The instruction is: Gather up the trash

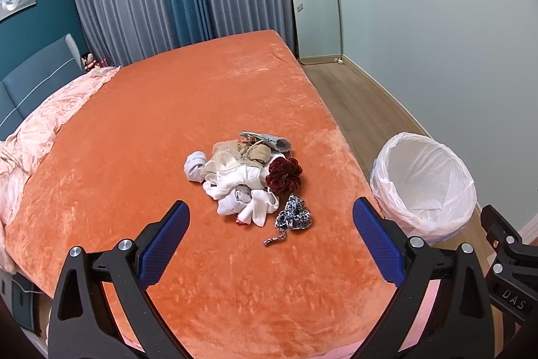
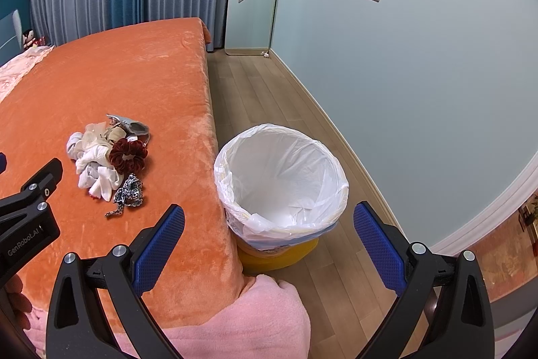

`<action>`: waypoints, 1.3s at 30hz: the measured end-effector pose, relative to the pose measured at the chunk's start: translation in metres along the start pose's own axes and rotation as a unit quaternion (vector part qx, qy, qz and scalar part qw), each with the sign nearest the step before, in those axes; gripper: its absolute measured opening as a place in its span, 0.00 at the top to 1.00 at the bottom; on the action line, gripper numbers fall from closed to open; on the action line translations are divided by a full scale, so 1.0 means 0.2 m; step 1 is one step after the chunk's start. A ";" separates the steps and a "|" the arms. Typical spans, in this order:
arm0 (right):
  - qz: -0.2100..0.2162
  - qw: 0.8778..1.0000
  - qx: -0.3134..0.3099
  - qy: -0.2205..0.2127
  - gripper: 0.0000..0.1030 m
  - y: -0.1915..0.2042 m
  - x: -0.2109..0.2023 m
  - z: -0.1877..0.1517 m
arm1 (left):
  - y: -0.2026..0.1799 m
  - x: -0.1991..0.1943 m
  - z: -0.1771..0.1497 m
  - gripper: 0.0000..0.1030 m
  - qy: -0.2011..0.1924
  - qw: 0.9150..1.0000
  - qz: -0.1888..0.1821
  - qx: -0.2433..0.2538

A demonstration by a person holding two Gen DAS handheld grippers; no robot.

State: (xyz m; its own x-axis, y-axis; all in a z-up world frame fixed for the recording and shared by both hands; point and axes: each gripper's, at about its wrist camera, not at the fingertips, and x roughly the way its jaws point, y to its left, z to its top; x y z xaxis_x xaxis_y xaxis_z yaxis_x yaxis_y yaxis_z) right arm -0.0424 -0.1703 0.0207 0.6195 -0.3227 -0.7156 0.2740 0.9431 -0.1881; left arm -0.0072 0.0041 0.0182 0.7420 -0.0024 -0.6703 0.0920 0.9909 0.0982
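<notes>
On the orange bed point(image 1: 168, 130), a heap of cloth scraps point(image 1: 248, 180) lies untouched beside the lined bin point(image 1: 423, 180). Both the left gripper point(image 1: 270, 238) and right gripper point(image 2: 269, 241) are held wide apart, empty. Collection seems unstarted; a descent onto the nearest scrap is called for.

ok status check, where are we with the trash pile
Left gripper open, right gripper open, both empty. Heap of crumpled white, dark-red and leopard-print fabric scraps untouched on orange plush bedspread. White-lined bin beside bed, nothing blocking.
</notes>
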 end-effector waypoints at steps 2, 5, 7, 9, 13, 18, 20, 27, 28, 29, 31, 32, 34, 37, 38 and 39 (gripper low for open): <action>-0.001 1.000 0.000 0.000 0.07 0.00 0.00 0.00 | 0.00 0.00 0.00 0.10 0.000 1.000 0.001 0.000; 0.000 1.000 0.000 0.000 0.07 0.00 0.00 0.00 | 0.00 0.01 0.01 0.11 0.000 1.000 0.000 0.000; 0.000 1.000 0.000 -0.001 0.07 0.00 0.00 0.00 | -0.01 0.01 0.01 0.11 0.000 1.000 0.001 -0.001; 0.000 1.000 0.000 -0.001 0.07 0.00 0.00 0.00 | 0.01 -0.01 0.00 0.11 -0.002 1.000 0.001 -0.001; 0.000 1.000 0.000 -0.001 0.07 0.00 0.00 -0.01 | 0.01 -0.01 0.00 0.11 -0.003 1.000 -0.001 0.001; -0.001 1.000 0.000 -0.001 0.07 0.00 0.00 0.00 | 0.01 -0.02 0.00 0.11 -0.007 1.000 -0.003 0.001; -0.001 1.000 0.001 -0.001 0.07 0.00 0.00 0.01 | 0.01 -0.03 0.00 0.11 -0.008 1.000 -0.005 0.000; -0.002 1.000 0.001 -0.001 0.07 -0.01 -0.01 0.05 | 0.01 -0.03 0.00 0.11 -0.009 1.000 -0.007 0.000; -0.002 1.000 0.001 -0.002 0.07 -0.01 -0.01 0.05 | 0.01 -0.03 0.00 0.11 -0.009 1.000 -0.007 0.000; -0.002 1.000 0.001 -0.002 0.07 -0.01 -0.01 0.05 | 0.01 -0.03 0.00 0.11 -0.009 1.000 -0.007 0.000; -0.002 1.000 0.002 -0.002 0.07 -0.01 -0.01 0.04 | 0.01 -0.03 0.00 0.11 -0.009 1.000 -0.007 0.000; -0.002 1.000 0.002 -0.002 0.07 -0.01 -0.01 0.04 | 0.01 -0.03 0.00 0.11 -0.009 1.000 -0.007 -0.001; -0.002 1.000 0.001 -0.002 0.07 -0.01 -0.01 0.04 | 0.01 -0.03 0.00 0.11 -0.007 1.000 -0.008 -0.003; -0.003 1.000 0.001 -0.002 0.07 -0.01 -0.01 0.04 | 0.01 -0.03 0.00 0.12 -0.004 1.000 -0.011 -0.002; -0.002 1.000 0.002 -0.002 0.07 -0.01 -0.01 0.04 | 0.01 -0.03 0.00 0.12 -0.004 1.000 -0.011 -0.001; -0.002 1.000 0.002 -0.002 0.07 -0.01 -0.01 0.04 | 0.01 -0.03 0.00 0.12 -0.003 1.000 -0.013 0.002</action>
State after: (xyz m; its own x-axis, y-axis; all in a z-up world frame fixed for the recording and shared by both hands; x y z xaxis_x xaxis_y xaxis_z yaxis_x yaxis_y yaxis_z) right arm -0.0383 -0.1716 0.0282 0.6217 -0.3263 -0.7120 0.2797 0.9416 -0.1873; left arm -0.0108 0.0060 0.0216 0.7430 -0.0282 -0.6687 0.1129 0.9901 0.0836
